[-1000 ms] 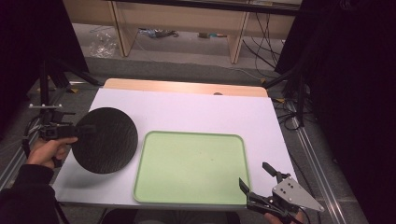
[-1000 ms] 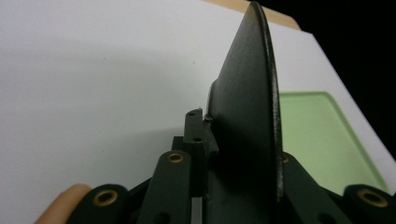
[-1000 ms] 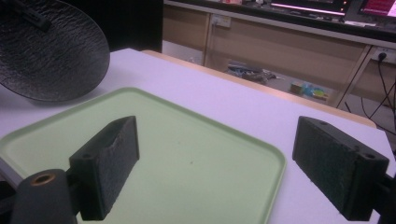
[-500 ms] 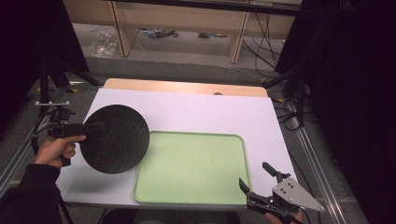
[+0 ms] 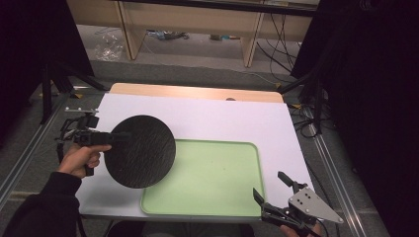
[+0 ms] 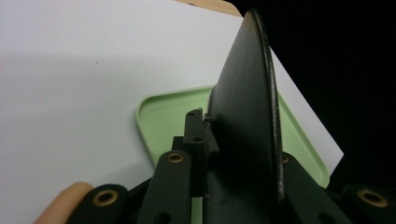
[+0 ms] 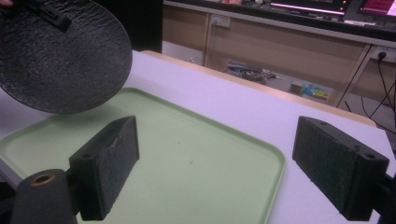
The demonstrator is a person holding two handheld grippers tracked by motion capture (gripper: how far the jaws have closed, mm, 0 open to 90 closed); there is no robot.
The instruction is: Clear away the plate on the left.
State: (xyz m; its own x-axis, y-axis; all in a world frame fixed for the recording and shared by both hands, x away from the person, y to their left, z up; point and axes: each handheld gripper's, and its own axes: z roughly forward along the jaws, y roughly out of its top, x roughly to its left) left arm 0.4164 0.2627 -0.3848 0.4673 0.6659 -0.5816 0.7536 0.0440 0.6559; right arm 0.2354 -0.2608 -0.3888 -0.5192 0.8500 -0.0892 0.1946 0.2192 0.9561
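Left hand-held gripper (image 5: 118,138), at mid-left of the high view, is clamped on the rim of the black plate (image 5: 140,151); in the left gripper view the jaws pinch the plate's edge from both sides. The plate is held clear of the white counter (image 5: 217,118), its right part overlapping the upper-left corner of the green tray (image 5: 217,173). The tray lies flat at lower centre of the frame. Right hand-held gripper (image 5: 276,187), at the lower right, has its jaws wide apart with nothing between them, just beside the tray's near right corner.
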